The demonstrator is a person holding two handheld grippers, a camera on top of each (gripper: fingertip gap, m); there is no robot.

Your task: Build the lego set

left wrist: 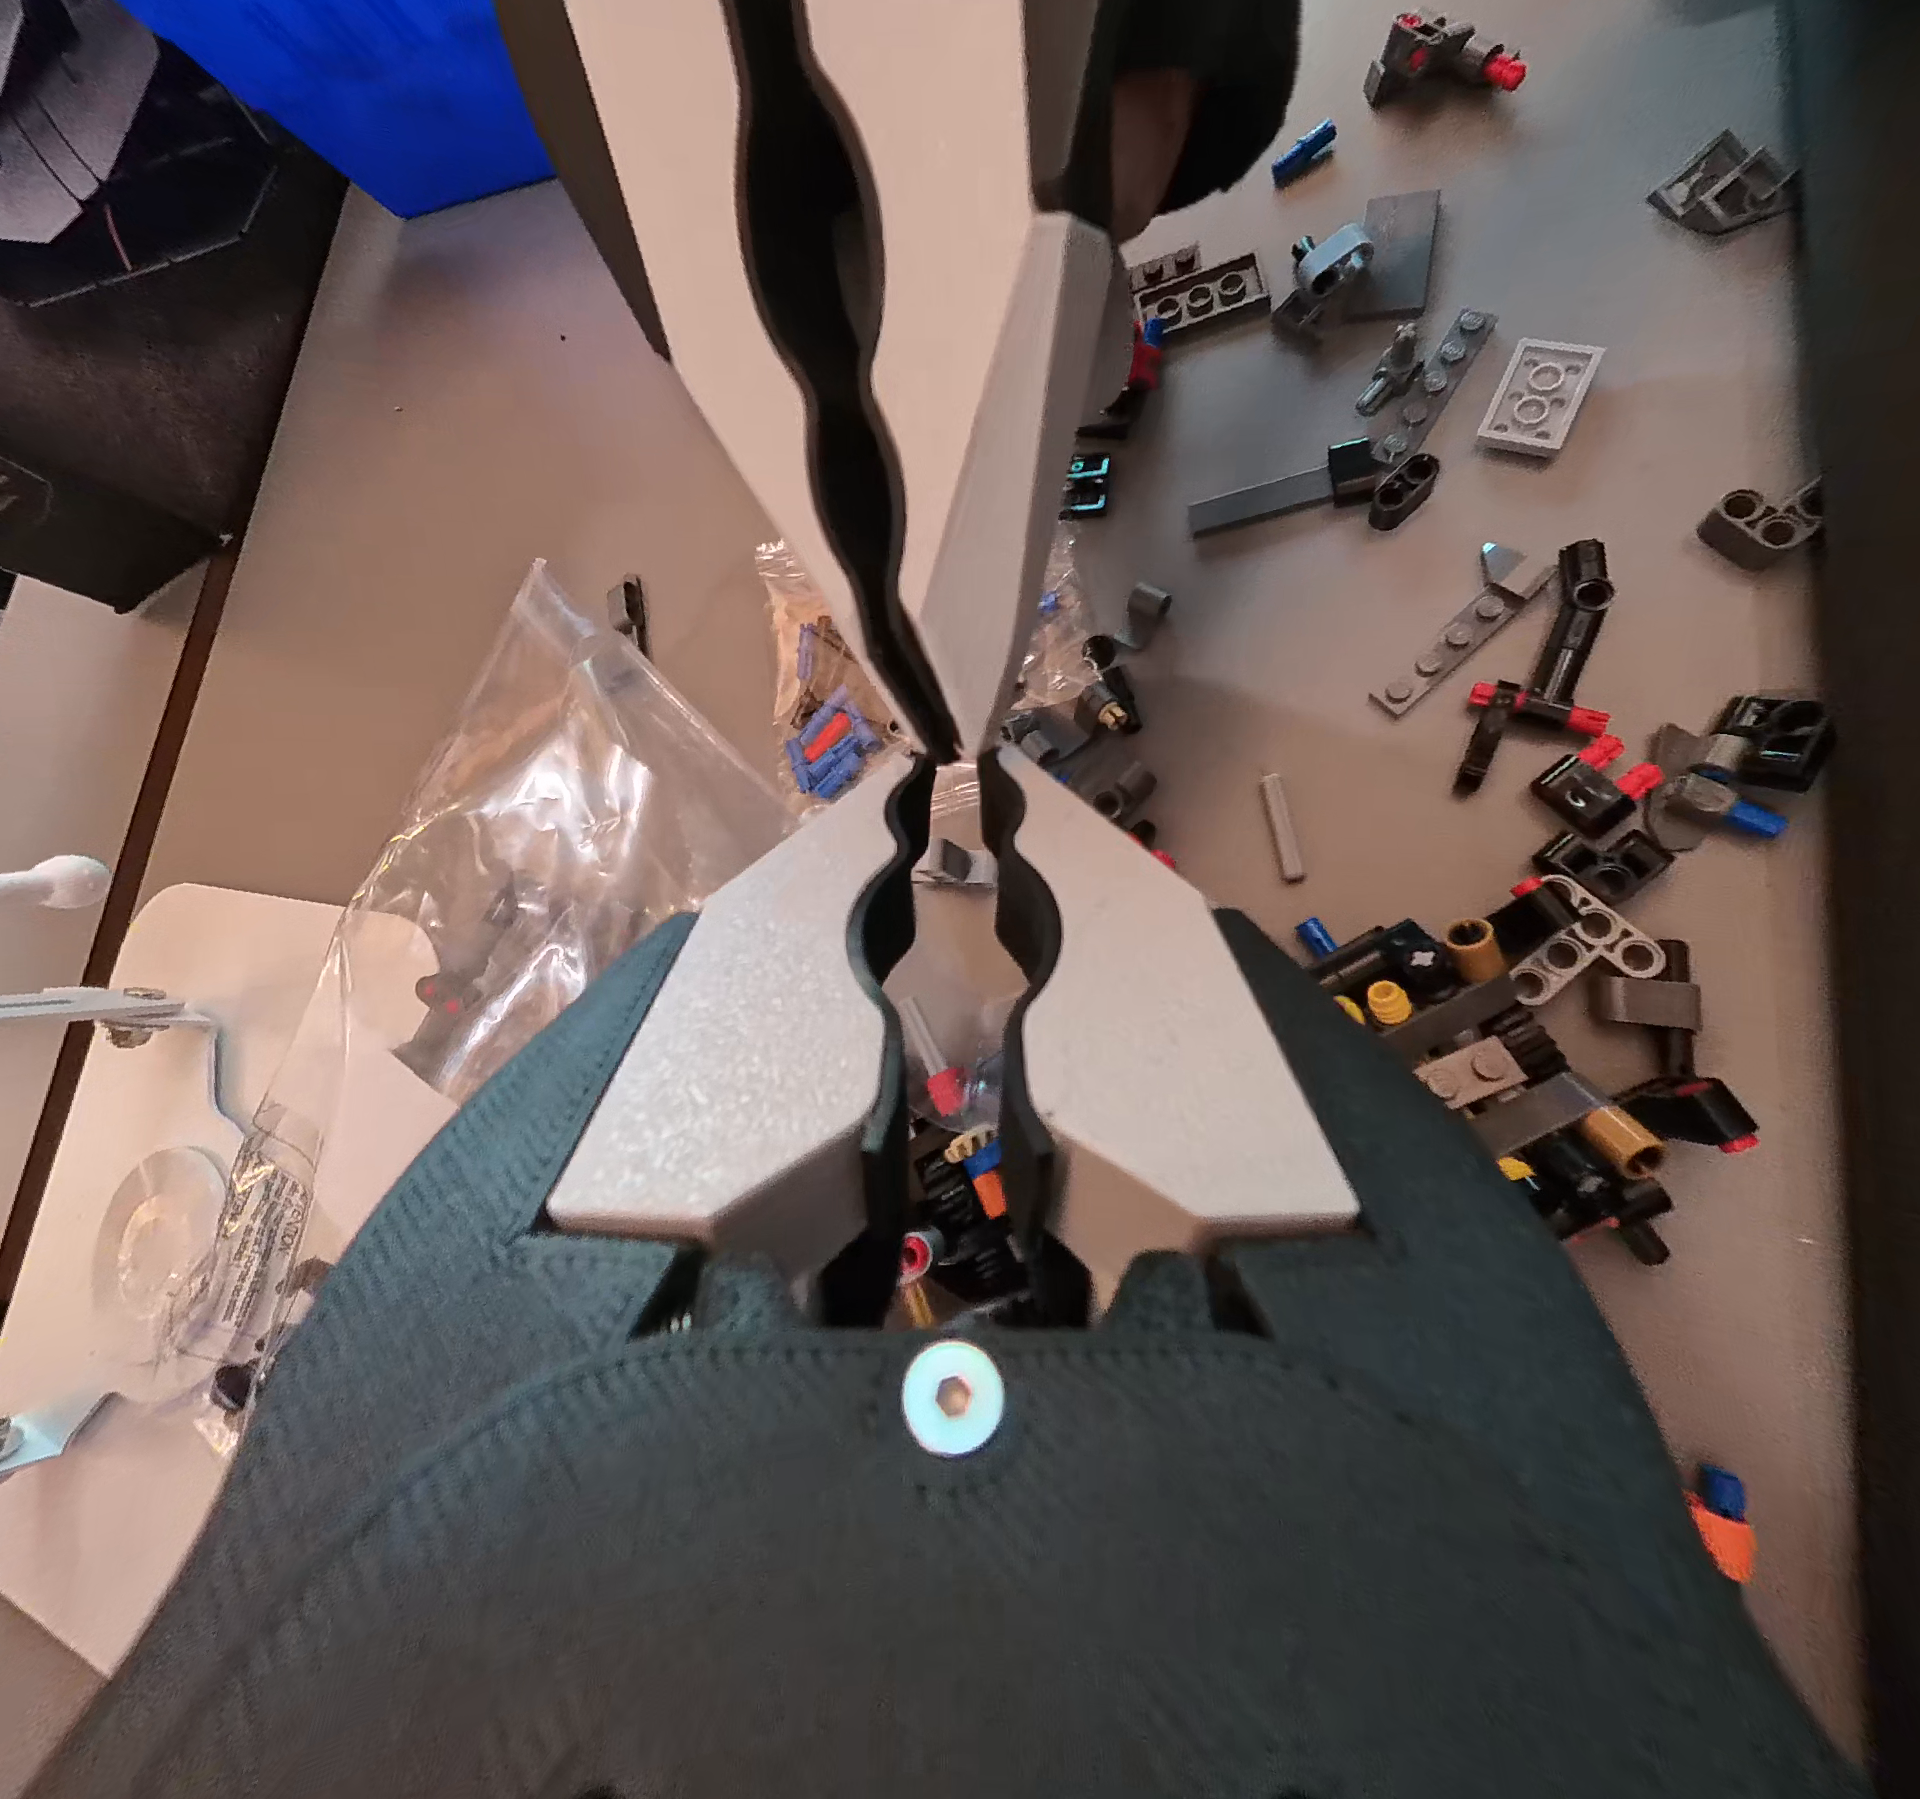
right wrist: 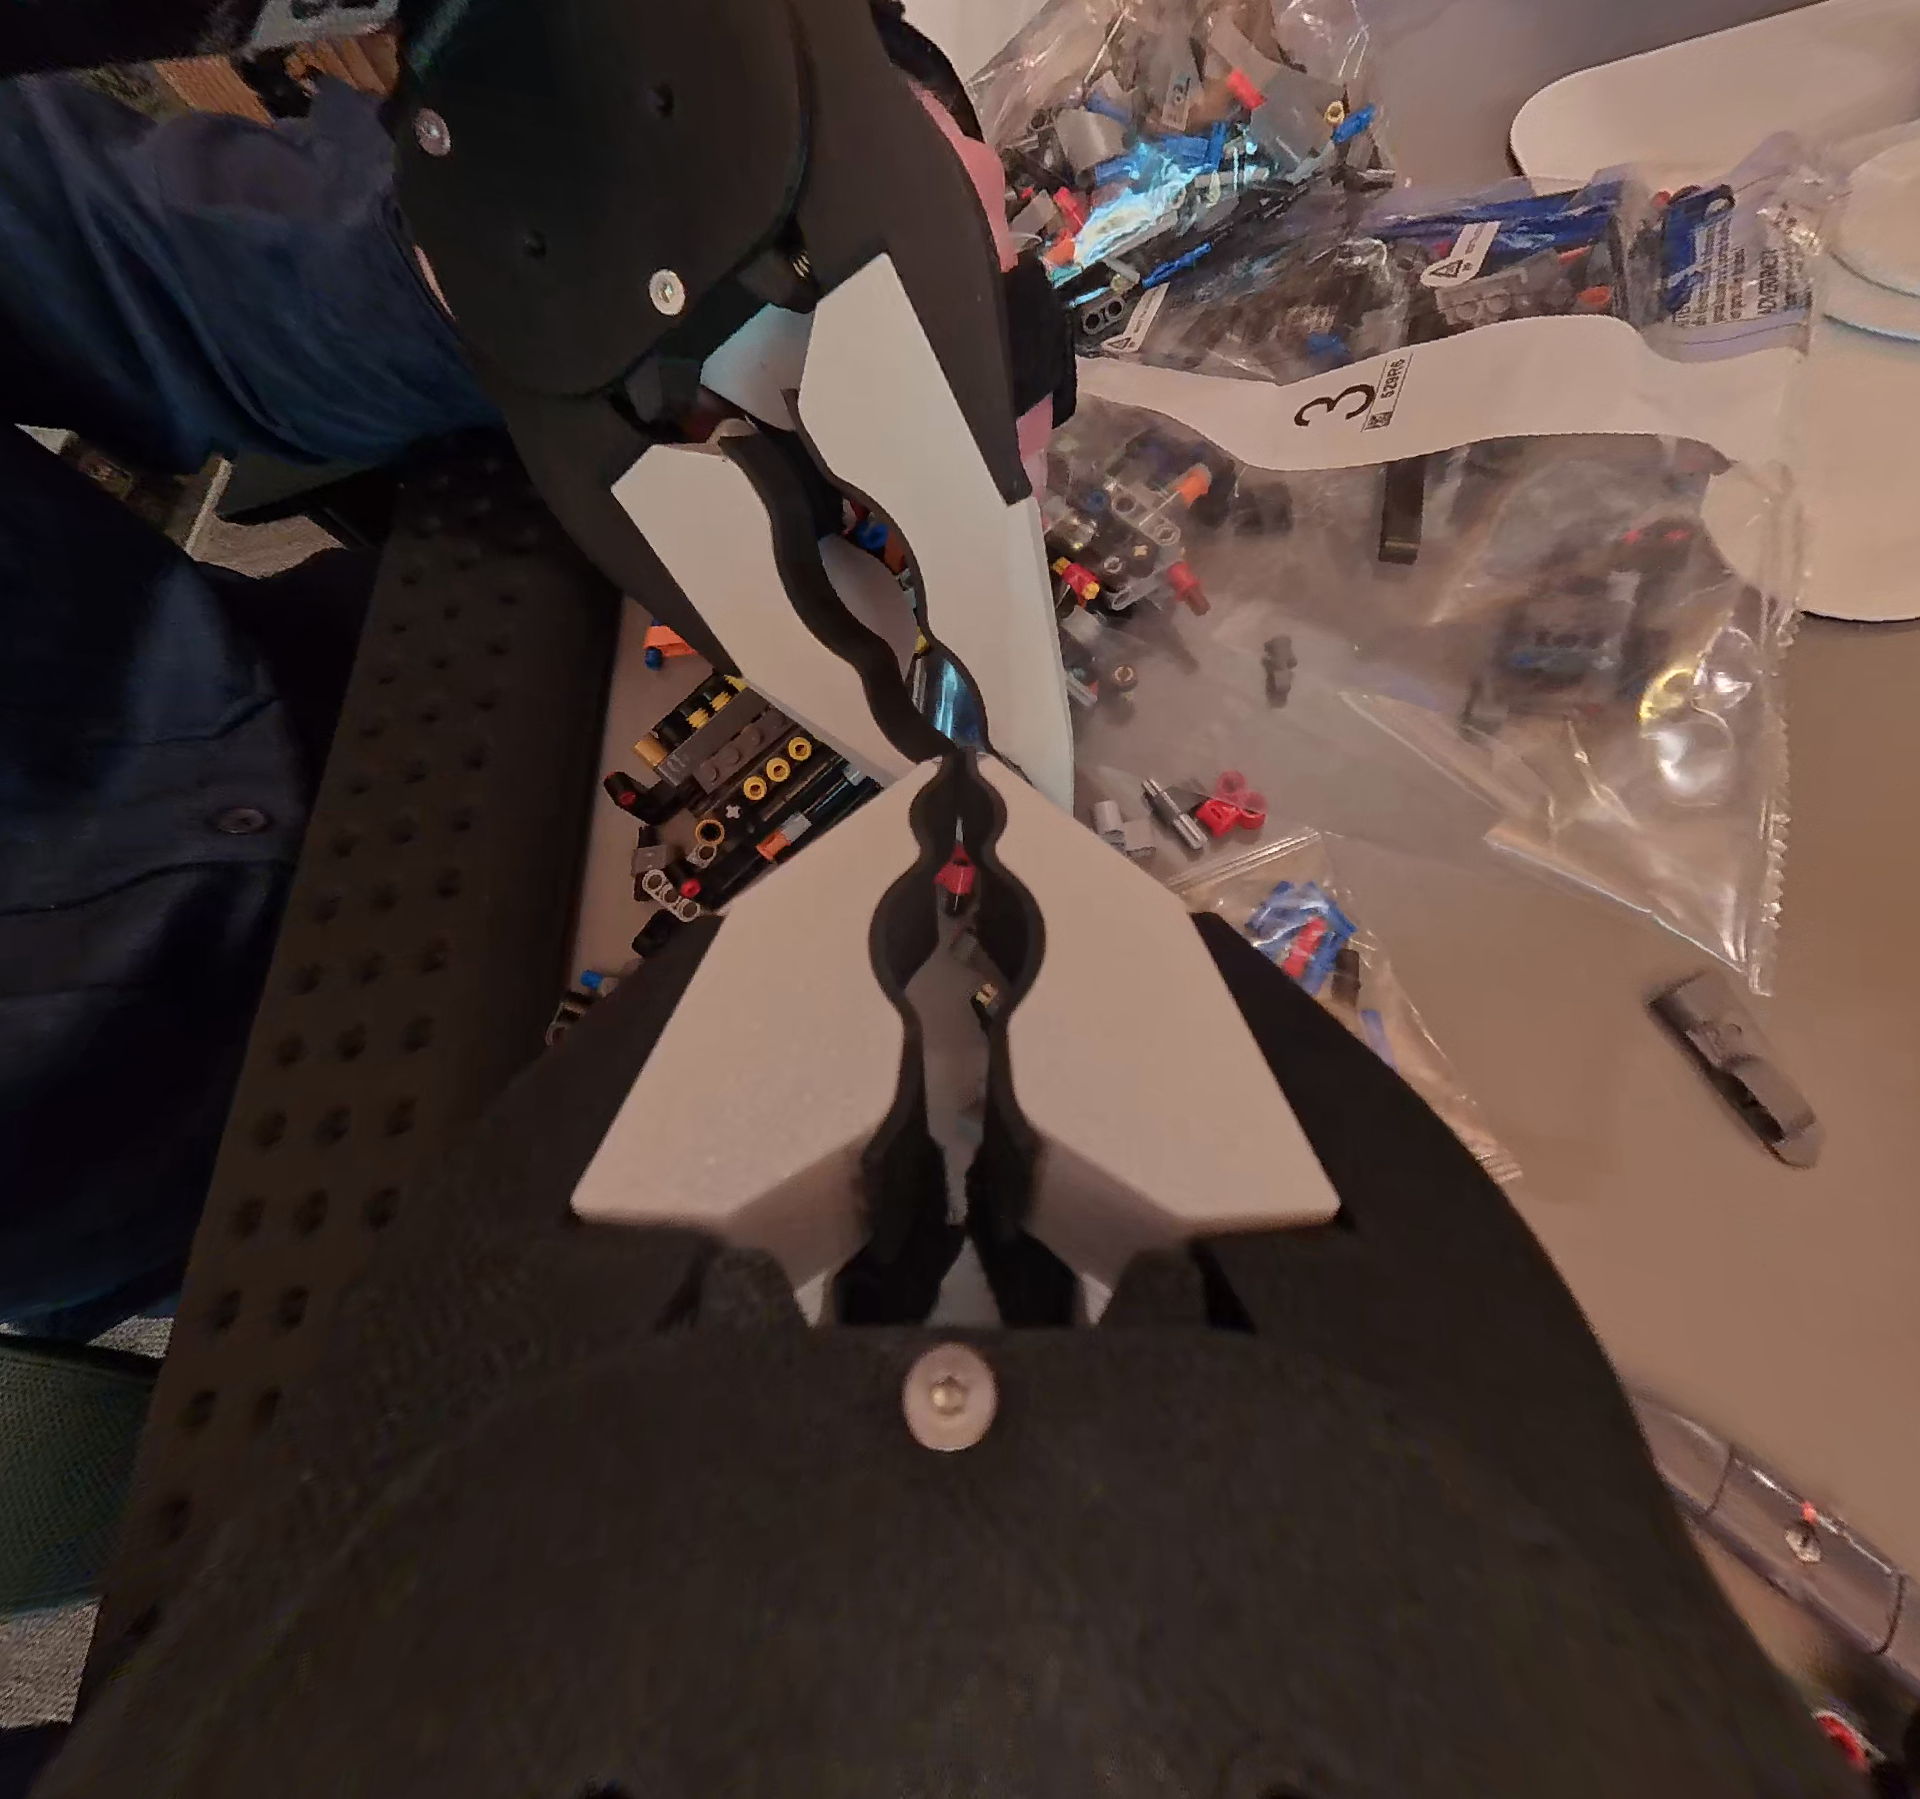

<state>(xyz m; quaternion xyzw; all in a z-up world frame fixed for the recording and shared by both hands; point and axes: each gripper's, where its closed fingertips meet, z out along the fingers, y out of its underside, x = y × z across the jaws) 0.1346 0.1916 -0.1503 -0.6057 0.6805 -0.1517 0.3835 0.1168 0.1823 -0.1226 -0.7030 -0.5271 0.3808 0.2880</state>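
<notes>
My left gripper (left wrist: 954, 762) reaches in from the bottom of its own view, its jaws nearly closed on a small shiny grey piece (right wrist: 951, 700). It also shows in the right wrist view (right wrist: 954, 741), coming from the upper left. My right gripper (right wrist: 956, 778) is shut, and its tips meet the left gripper's tips tip to tip. In the left wrist view the right gripper (left wrist: 948, 736) comes down from the top. Whether it pinches the piece is hidden. A partly built black assembly (left wrist: 1475, 1053) with yellow and grey parts lies on the grey table (left wrist: 1299, 669), also visible in the right wrist view (right wrist: 727, 793).
Several loose grey, black, red and blue pieces (left wrist: 1538, 378) are scattered to the right. Clear bags of parts (left wrist: 540, 814) (right wrist: 1455, 243) lie beyond the grippers, with a small bag of blue pins (right wrist: 1299, 928). A blue bin (left wrist: 312, 14), a black perforated board (right wrist: 416, 814) and a person's dark sleeve (right wrist: 156, 295) are near. Both grippers' tips are close together, under 4 cm apart.
</notes>
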